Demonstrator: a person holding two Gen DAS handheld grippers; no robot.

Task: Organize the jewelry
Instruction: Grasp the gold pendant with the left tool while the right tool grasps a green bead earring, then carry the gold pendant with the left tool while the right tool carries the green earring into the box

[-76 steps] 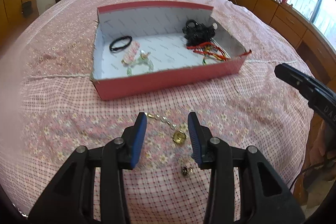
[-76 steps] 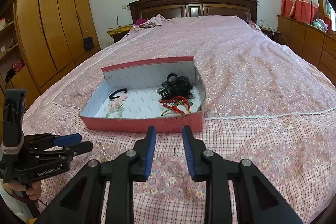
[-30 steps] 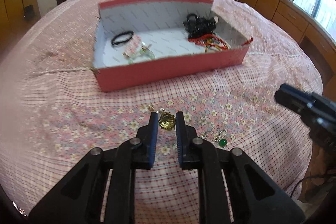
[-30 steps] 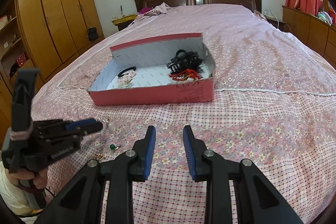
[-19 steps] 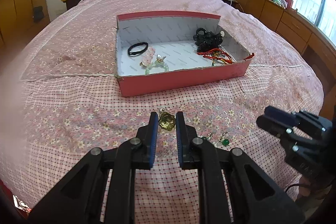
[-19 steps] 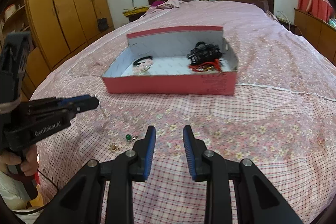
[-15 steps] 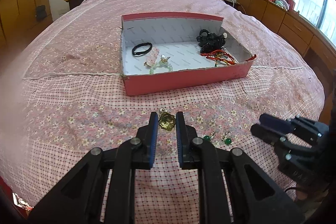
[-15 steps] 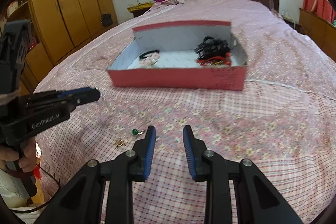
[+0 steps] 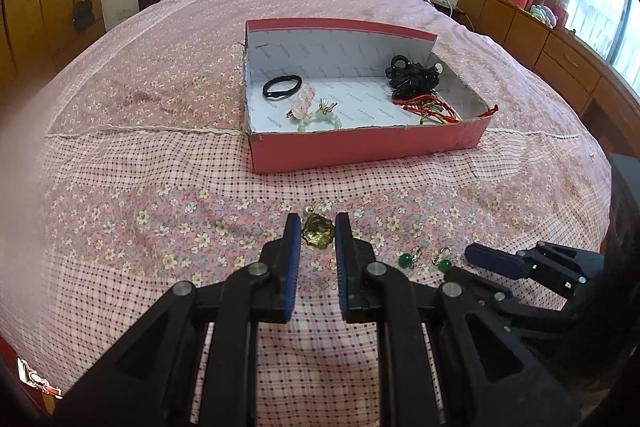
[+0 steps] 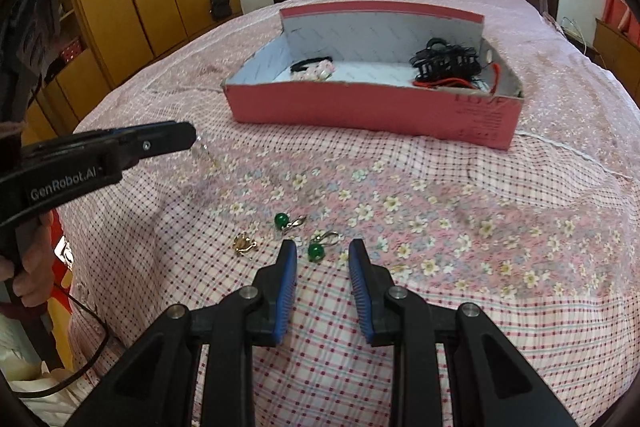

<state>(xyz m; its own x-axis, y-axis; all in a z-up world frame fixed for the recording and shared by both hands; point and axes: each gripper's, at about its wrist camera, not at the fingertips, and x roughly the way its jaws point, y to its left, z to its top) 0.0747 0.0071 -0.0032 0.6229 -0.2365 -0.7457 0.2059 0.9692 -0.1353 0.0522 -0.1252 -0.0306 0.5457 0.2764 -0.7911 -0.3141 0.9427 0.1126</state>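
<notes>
The left tool [image 9: 317, 227] is closed on a gold pendant [image 9: 318, 236], held above the bed [image 9: 120, 187] short of the pink box [image 9: 360, 147], which holds a black hair tie [image 9: 281, 87] and red cords [image 9: 428, 107]. The right tool [image 10: 323, 253] is open and holds nothing, its tips on either side of 1 of the 2 green bead earrings [image 10: 316, 251], with a small gold piece [image 10: 244, 243] nearby on the bedspread.

The necklace [image 10: 204, 151] hanging from the left gripper [image 10: 188, 135] is blurred — beads indistinct.
</notes>
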